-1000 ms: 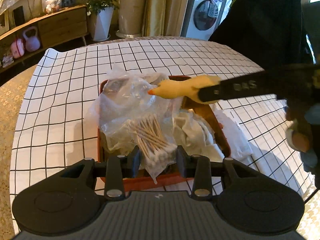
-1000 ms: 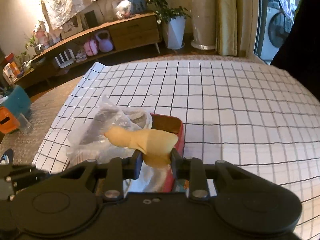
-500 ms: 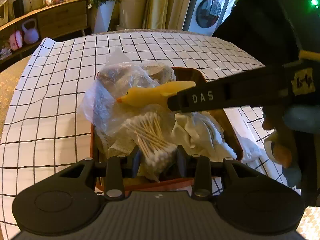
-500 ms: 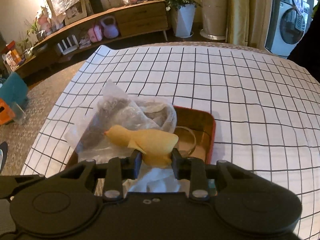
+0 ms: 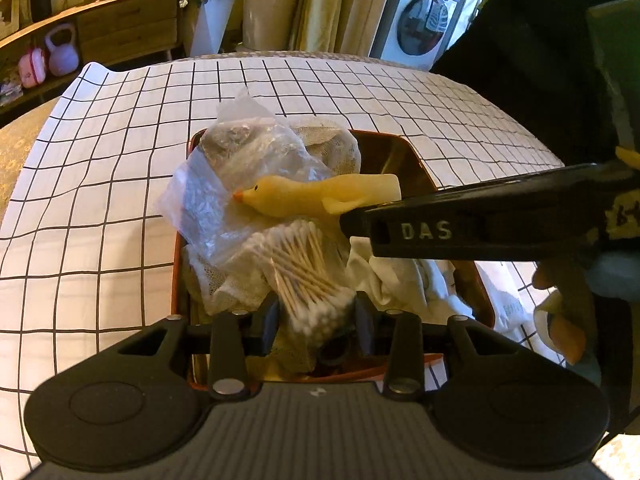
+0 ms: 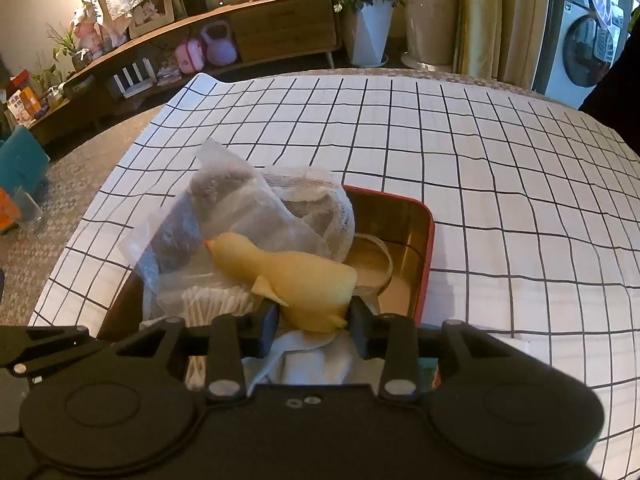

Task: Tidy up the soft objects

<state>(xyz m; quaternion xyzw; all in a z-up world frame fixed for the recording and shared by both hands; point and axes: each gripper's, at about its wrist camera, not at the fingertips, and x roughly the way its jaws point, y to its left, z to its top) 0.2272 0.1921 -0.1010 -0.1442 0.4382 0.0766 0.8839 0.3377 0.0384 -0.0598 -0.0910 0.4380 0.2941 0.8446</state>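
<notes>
R gripper had its jaws just opening around the yellow rubber duck, which lay btwn them w/ the pads no longer pressing, its head resting on the clear plastic bag inside the red tin, so this looked like a release onto the pile. L gripper was clamped on the bagged cotton swabs at the tin's near end, prob. to lay them in beside the white cloth. Tin was nearly full, w/ bare floor only at the far right corner; the checked tablecloth around it was wide open for backing out, though the two grippers sat close together over the tin.
</notes>
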